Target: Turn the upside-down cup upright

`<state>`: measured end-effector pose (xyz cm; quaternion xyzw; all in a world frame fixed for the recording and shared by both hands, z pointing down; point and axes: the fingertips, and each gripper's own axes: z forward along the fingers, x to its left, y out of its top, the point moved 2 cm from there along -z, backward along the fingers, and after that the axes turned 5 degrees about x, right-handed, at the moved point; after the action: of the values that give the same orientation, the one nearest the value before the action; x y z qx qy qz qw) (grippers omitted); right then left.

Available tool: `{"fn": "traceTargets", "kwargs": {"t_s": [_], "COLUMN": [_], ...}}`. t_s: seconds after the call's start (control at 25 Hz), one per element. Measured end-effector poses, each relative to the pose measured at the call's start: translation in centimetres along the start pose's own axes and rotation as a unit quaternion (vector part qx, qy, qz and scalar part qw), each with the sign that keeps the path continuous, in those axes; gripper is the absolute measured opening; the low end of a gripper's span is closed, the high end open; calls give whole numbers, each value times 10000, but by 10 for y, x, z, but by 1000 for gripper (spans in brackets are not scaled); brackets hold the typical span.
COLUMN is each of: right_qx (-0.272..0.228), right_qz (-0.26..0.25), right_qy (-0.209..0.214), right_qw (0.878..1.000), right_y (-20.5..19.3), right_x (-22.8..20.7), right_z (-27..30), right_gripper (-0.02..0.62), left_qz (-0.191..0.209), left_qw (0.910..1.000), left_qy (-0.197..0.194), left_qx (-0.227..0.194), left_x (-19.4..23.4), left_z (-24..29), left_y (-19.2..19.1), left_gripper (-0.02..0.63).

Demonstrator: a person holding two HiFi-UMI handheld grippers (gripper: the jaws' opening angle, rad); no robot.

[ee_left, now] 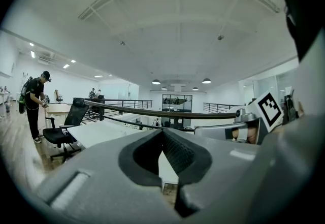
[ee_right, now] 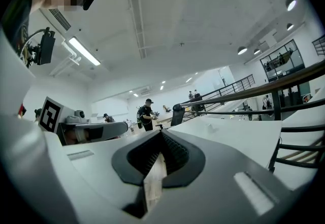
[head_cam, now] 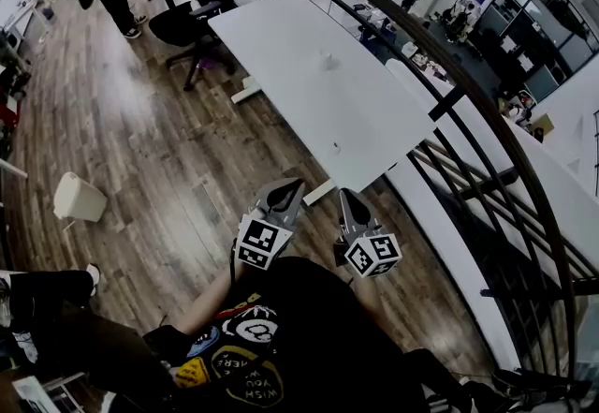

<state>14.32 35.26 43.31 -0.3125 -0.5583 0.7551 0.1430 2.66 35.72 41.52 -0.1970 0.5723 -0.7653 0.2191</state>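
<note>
Both grippers are held side by side close to the body, over the wooden floor (head_cam: 140, 149). The left gripper (head_cam: 288, 188) and the right gripper (head_cam: 348, 198) are each closed, with nothing between the jaws.

The step in hand is judged to be the approach, since nothing is yet within reach. The white table (head_cam: 281, 46) should be neared first, and the jaws of one gripper opened wide before arrival. The cup (head_cam: 328, 59) is best taken by its side wall, lifted clear, rolled half a turn and set down on its base, with the other gripper held out of the way.

The cup is seen as a small pale thing toward the middle of the table, well apart from both grippers and ahead of them. Whether it stands upside down cannot be told at this size.
</note>
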Motion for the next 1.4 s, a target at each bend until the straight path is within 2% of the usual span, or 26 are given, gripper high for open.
{"fn": "traceTargets", "kwargs": {"t_s": [0.44, 0.64, 0.84, 1.12, 1.4], "right_qx": [175, 343, 461, 262, 367], "right_qz": [-24, 81, 204, 97, 245], "right_qy": [-114, -139, -193, -50, 86], "right_qw": [9998, 9993, 9985, 9996, 9990], "right_y": [-7, -18, -9, 37, 52], "right_x": [11, 2, -27, -88, -133], "right_z": [34, 56, 91, 168, 219], "right_gripper": [-3, -3, -3, -3, -3], "left_qz": [-303, -460, -531, -198, -131], "left_qw": [9995, 9989, 9985, 9994, 9983], "left_qy": [75, 75, -17, -202, -324], "left_qx": [-46, 42, 110, 182, 459], "left_x": [44, 67, 91, 133, 159], "left_z": [-10, 6, 45, 137, 201], "left_y": [-14, -24, -14, 19, 29], "left_gripper": [5, 5, 5, 5, 5]}}
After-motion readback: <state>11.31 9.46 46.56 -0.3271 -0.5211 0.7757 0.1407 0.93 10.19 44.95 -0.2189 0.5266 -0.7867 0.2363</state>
